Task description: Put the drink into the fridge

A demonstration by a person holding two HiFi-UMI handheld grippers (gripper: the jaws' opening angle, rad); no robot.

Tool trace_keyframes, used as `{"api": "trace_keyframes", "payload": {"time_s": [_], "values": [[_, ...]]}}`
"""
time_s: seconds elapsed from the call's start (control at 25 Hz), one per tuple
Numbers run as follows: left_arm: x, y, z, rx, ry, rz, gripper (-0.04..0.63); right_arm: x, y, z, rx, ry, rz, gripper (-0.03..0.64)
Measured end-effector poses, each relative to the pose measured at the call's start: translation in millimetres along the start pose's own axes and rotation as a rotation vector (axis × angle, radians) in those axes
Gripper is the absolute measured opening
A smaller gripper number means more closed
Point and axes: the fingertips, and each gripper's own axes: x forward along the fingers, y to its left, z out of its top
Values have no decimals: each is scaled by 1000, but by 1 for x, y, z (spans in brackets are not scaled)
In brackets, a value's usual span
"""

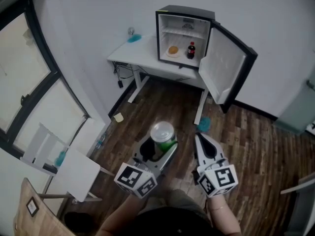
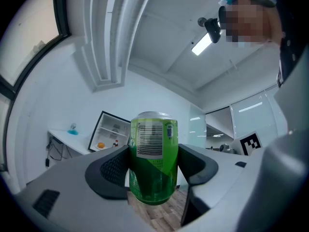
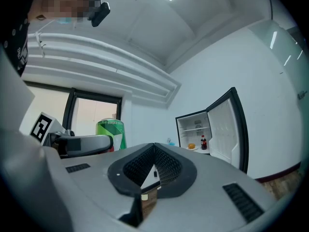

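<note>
A green drink can (image 2: 153, 161) with a silver top stands upright between the pads of my left gripper (image 2: 153, 170), which is shut on it. In the head view the green drink can (image 1: 163, 135) is held low at centre, above the wood floor, by the left gripper (image 1: 158, 149). My right gripper (image 1: 202, 142) is beside it, jaws shut with their tips together and nothing between them; the right gripper (image 3: 153, 151) sees the can (image 3: 110, 134) at its left. The small black fridge (image 1: 184, 36) stands on a white table (image 1: 133, 58) ahead, its door (image 1: 224, 63) swung open to the right.
Inside the fridge are a dark cola bottle (image 1: 191, 50) and an orange item on a plate (image 1: 173, 50). A blue object (image 1: 134, 37) lies on the table. White folding frames (image 1: 59, 154) lean at the left by the window. A teal thing (image 1: 204, 124) lies on the floor.
</note>
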Motion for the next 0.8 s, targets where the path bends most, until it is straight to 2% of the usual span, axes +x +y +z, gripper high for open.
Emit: {"api": "trace_keyframes", "payload": {"time_s": [0.32, 0.8], "values": [[32, 24, -4, -29, 3, -20, 311, 33, -16, -14, 13, 9, 26, 9], [160, 110, 3, -29, -27, 13, 311, 177, -104, -1, 0, -8, 112, 9]]}}
